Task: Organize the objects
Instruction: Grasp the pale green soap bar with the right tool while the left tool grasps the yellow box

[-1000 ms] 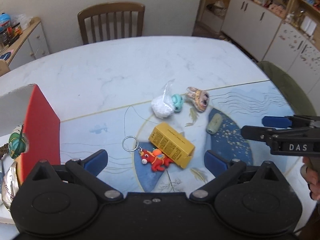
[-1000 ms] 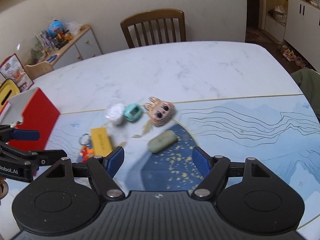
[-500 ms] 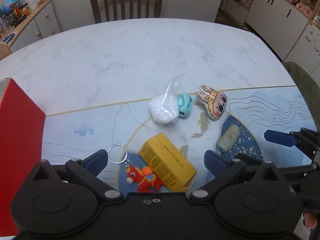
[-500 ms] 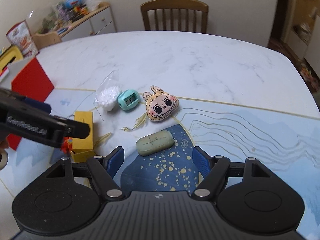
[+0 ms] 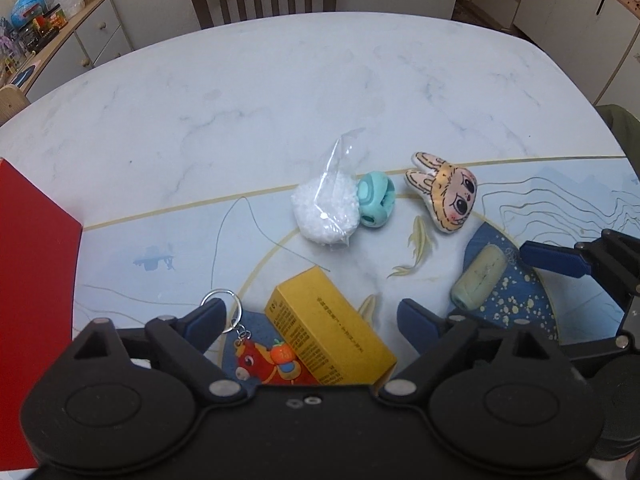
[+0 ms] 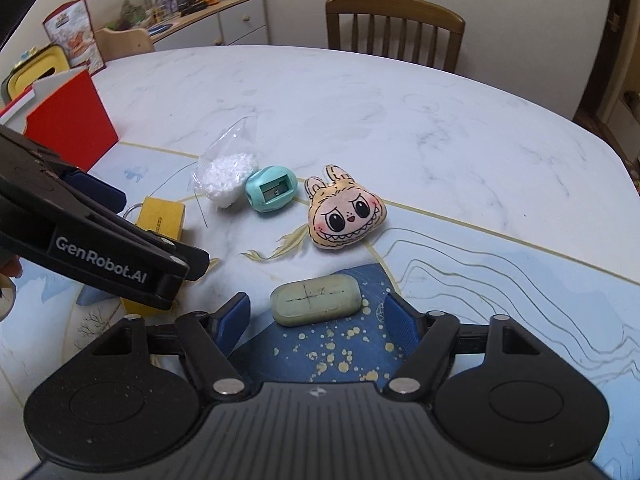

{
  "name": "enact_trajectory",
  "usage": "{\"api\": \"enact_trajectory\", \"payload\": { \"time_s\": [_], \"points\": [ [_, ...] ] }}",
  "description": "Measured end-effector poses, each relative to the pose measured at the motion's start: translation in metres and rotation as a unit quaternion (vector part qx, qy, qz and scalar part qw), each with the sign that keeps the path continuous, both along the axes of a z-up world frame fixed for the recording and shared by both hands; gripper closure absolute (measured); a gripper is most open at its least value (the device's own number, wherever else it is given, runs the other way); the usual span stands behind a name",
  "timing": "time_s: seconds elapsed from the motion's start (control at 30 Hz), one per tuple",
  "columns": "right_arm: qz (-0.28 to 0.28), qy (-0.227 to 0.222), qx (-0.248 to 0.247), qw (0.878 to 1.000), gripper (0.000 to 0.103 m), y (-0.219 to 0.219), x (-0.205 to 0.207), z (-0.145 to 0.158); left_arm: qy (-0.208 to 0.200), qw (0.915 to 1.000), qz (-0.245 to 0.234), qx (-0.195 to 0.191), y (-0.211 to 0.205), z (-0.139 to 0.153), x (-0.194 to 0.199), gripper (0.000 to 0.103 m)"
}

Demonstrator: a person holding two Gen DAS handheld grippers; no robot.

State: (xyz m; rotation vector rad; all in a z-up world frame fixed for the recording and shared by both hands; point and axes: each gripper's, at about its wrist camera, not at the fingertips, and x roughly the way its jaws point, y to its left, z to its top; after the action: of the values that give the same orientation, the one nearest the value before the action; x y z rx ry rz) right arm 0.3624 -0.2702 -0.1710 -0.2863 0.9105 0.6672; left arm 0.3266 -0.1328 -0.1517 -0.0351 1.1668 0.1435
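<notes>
- The left gripper [image 5: 310, 318] is held low over the table [image 5: 280, 92], its blue-padded fingers spread wide, with nothing pinched between them.
- Between those fingers a yellow cardboard box [image 5: 330, 330] is seen, rectangular, smooth-sided and printed with fine text, lying flat.
- Against the box's near left side a red rubbery horse keychain [image 5: 268, 364] is lying, with a thin metal ring [image 5: 222, 310] linked to it by a short chain.
- The right gripper [image 6: 316, 318] is also held wide apart, empty, its fingers flanking a green eraser [image 6: 316, 300]; whether the pads touch it cannot be told.
- The eraser is a rounded, matte block marked with dark scratched lines, resting on the dark blue, gold-speckled patch of the tabletop.
- Beyond it a flat stuffed toy head [image 6: 346, 216] is lying, soft and stitched, with rabbit ears, large black eyes and a toothy grin.
- A teal plastic pencil sharpener [image 6: 272, 190], egg-shaped, is seen just beside the toy and touching a clear crinkled bag of white granules [image 6: 228, 178].
- The tabletop is glossy, with white marble veining at the far side and pale blue printed lines nearer.
- A red box [image 6: 70, 124] with smooth flat walls stands at the table's left edge.
- A wooden slat-backed chair [image 6: 394, 26] is drawn up at the far side.
</notes>
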Motion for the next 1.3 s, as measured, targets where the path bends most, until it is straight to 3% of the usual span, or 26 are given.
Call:
{"api": "enact_trajectory", "payload": {
  "time_s": [0.43,0.7,0.77,1.07,1.3],
  "points": [
    [0.025,-0.015,-0.009,1.000,0.051,0.003,0.001,-0.007,0.005,0.9999,0.000,0.013,-0.005,-0.002,0.002,0.039],
    [0.020,-0.010,-0.006,1.000,0.052,0.002,-0.001,-0.006,0.002,1.0000,-0.001,-0.005,-0.003,0.002,0.000,0.052],
    [0.017,-0.006,-0.004,1.000,0.052,0.001,-0.002,-0.005,0.001,0.9999,-0.001,-0.016,-0.001,0.003,0.000,0.061],
    [0.007,-0.004,0.000,1.000,0.052,-0.003,-0.014,0.008,-0.005,0.9990,-0.013,-0.042,0.002,0.010,-0.011,0.074],
    [0.011,-0.016,0.003,1.000,0.052,0.000,-0.030,0.029,-0.008,0.9982,-0.017,-0.057,0.008,0.015,-0.022,0.075]
  ]
}}
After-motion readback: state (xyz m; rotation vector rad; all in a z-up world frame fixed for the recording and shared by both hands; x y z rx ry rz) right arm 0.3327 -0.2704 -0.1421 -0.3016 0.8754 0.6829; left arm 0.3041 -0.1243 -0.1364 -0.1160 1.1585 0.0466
